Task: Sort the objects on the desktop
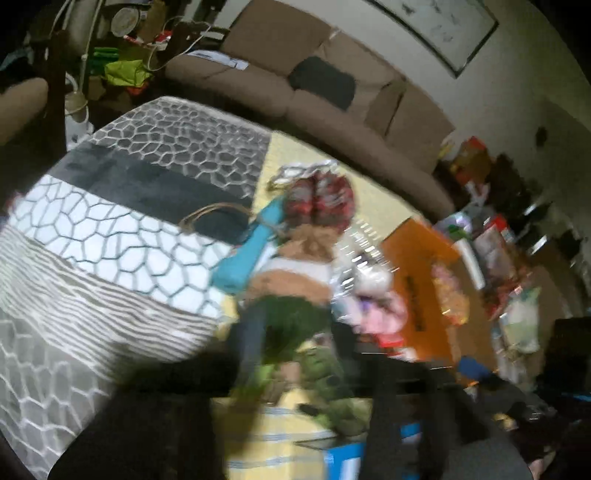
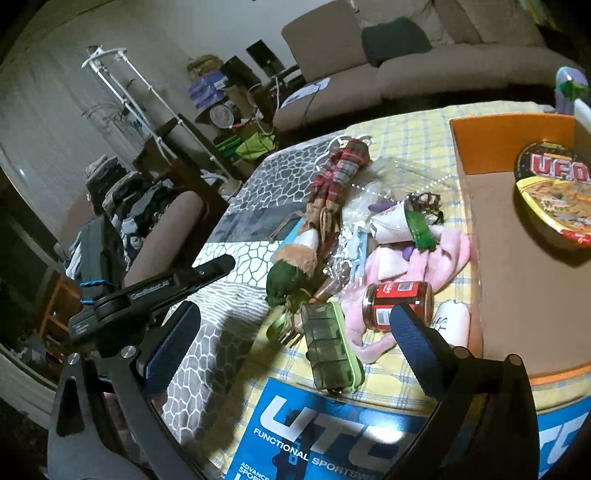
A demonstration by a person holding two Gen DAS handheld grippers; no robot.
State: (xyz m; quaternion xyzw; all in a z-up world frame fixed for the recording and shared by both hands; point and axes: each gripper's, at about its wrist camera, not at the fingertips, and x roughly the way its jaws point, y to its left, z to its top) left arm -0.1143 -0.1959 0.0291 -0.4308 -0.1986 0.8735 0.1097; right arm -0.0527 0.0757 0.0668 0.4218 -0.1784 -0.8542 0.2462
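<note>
Green pill case (image 2: 332,347) beside jar (image 2: 399,304), pink cloth (image 2: 447,258).

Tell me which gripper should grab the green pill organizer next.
Probably the right gripper: its jaws stand open and empty with the green pill organizer lying directly between and ahead of them. The left wrist view is motion-blurred, showing no clear line to it.

Setting: a home living room. You face a brown sofa (image 2: 424,62) with a dark cushion (image 2: 395,38), a framed picture (image 1: 439,29) on the wall, a white drying rack (image 2: 122,92), and a cloth-covered desk (image 2: 417,147) cluttered with household items.
</note>
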